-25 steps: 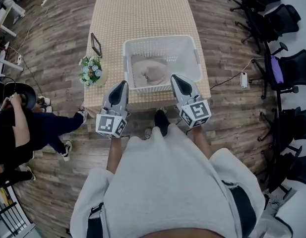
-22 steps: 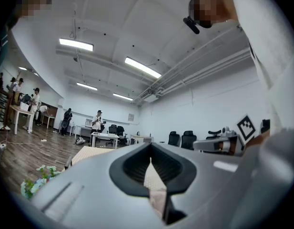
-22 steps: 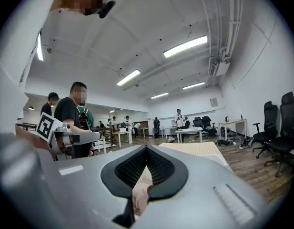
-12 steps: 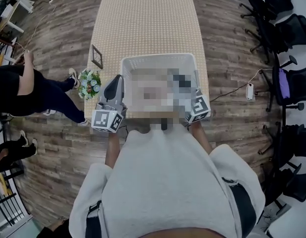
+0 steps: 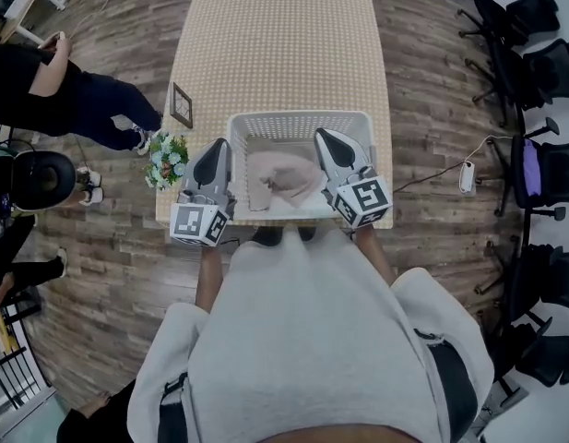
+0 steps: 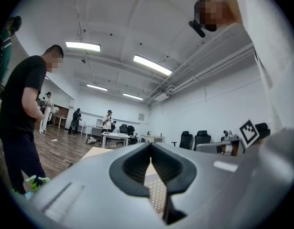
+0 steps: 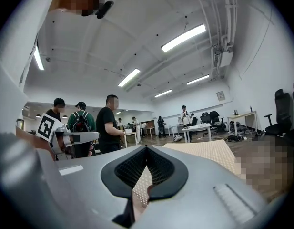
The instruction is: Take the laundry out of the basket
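A white slatted laundry basket point(image 5: 298, 116) stands at the near end of the woven-topped table point(image 5: 279, 35). A pinkish-beige piece of laundry point(image 5: 282, 177) lies crumpled inside it. My left gripper point(image 5: 221, 144) hovers just outside the basket's left wall, its jaws shut and empty. Over the basket's right side is my right gripper point(image 5: 323, 135), also shut and empty, near the cloth but apart from it. Both gripper views point out level across the room; in each, the left gripper point(image 6: 150, 145) and the right gripper point(image 7: 146, 148) show tips meeting with only tabletop behind.
A small bunch of flowers point(image 5: 166, 155) and a framed picture point(image 5: 181, 106) sit at the table's left edge. A person in black point(image 5: 81, 100) stands on the wood floor to the left. Office chairs point(image 5: 533, 72) line the right side.
Both grippers have come forward from in front of the table to flank the basket, the right one now over its inside. The person in black walked from lower left to upper left.
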`<state>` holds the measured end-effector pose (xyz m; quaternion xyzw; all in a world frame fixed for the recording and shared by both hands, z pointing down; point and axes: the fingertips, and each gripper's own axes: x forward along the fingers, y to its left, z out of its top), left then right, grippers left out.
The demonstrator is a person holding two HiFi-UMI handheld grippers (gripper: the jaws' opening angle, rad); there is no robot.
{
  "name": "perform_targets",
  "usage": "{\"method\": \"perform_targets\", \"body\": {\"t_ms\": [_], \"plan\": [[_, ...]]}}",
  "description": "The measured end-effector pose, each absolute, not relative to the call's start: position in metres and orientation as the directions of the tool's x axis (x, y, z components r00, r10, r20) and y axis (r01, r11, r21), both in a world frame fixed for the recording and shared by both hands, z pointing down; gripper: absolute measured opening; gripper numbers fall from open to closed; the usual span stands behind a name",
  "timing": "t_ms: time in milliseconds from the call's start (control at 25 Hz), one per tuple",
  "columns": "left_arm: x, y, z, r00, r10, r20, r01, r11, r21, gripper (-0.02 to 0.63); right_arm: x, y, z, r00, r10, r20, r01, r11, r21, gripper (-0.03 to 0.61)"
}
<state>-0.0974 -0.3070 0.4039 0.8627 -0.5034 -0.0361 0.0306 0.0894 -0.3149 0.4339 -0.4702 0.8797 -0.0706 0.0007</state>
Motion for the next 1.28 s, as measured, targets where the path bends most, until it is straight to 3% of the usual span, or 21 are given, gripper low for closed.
{"method": "perform_targets", "body": {"t_ms": [560,1280], "plan": [[-0.128,-0.348,0.422,0.524,-0.852,0.018,-0.847,-0.519,0.114,0.009,0.066,-0.352,0.445,-0.515,-0.848,0.123,-0.857,0.504,-0.111,-0.001],[-0.155,-0.359,0.507,0.512,-0.839,0.187,-0.852,-0.468,0.235,0.009,0.038,-0.352,0.529,-0.542,-0.773,0.329,-0.84,0.51,-0.184,-0.001]]}}
